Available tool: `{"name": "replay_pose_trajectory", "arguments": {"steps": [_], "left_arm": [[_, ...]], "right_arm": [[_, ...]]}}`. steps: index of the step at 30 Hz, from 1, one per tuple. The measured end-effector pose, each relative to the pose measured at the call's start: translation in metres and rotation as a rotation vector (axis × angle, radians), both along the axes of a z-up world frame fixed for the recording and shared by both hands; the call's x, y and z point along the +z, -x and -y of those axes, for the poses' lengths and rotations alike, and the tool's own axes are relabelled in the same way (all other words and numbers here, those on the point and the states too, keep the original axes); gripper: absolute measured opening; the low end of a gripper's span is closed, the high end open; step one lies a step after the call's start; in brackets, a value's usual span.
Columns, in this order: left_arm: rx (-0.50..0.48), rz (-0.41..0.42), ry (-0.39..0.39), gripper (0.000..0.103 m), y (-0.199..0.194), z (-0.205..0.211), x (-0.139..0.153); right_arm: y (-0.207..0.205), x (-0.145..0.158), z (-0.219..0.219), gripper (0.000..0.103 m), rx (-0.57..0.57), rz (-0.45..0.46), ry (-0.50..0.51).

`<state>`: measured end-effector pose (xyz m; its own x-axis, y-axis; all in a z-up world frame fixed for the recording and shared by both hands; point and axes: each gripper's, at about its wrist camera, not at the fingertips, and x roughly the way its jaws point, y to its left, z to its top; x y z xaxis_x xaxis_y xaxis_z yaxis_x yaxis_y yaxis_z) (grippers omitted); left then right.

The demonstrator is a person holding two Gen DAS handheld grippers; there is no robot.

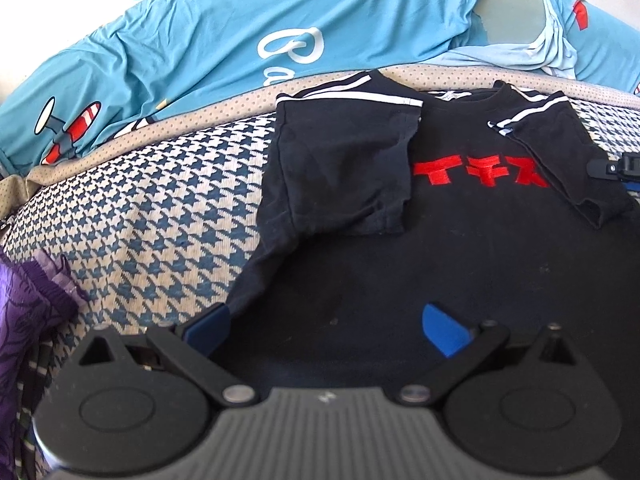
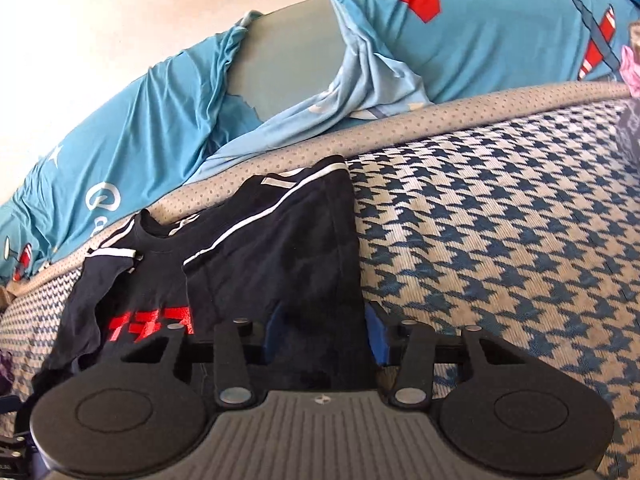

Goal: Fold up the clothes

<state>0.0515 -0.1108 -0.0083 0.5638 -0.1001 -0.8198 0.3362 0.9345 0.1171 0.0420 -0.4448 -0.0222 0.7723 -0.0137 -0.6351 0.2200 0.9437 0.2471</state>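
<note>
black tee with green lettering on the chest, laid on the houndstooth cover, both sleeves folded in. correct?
Not quite: the lettering is red, not green, as the left wrist view shows. The rest holds: the black tee lies on the houndstooth cover with both sleeves folded in.

The shirt (image 1: 400, 248) is looking like matt black cotton knit, with glossy red print (image 1: 480, 172) and smooth white stripes (image 1: 348, 84). The mattress (image 1: 168, 208) is showing a coarse woven houndstooth cloth, edged at the far side by dotted mesh piping (image 2: 480, 104), and the blue sheet (image 1: 200, 40) behind is lying thin, smooth and creased. The gripper (image 2: 324, 332) is looking like matt black plastic with ribbed grey casing, dull metal rivets and blue rubbery pads (image 2: 378, 336).
</note>
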Motion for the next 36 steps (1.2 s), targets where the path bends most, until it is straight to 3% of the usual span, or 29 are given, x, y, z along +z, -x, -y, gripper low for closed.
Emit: {"name": "replay_pose_trajectory", "arguments": {"steps": [16,19,21,23,29,36], "left_arm": [[0.036,-0.059,0.016,0.103,-0.010,-0.019,-0.011],[0.044,-0.065,0.019,0.103,-0.011,-0.022,-0.012],[0.047,-0.066,0.019,0.103,-0.011,-0.024,-0.013],[0.049,-0.066,0.018,0.103,-0.011,-0.025,-0.013],[0.054,-0.063,0.030,0.103,-0.010,-0.028,-0.010],[0.063,-0.058,0.039,0.103,-0.008,-0.032,-0.008]], "right_arm": [[-0.013,-0.011,-0.016,0.044,0.010,0.073,0.136],[-0.013,-0.012,-0.018,0.038,0.003,0.080,0.155],[-0.013,-0.011,-0.020,0.018,0.001,0.081,0.150],[-0.013,-0.011,-0.021,0.012,-0.007,0.079,0.129],[-0.013,-0.008,-0.035,0.009,-0.035,0.074,0.175],[-0.007,0.013,-0.058,0.009,-0.045,0.132,0.194]]}}
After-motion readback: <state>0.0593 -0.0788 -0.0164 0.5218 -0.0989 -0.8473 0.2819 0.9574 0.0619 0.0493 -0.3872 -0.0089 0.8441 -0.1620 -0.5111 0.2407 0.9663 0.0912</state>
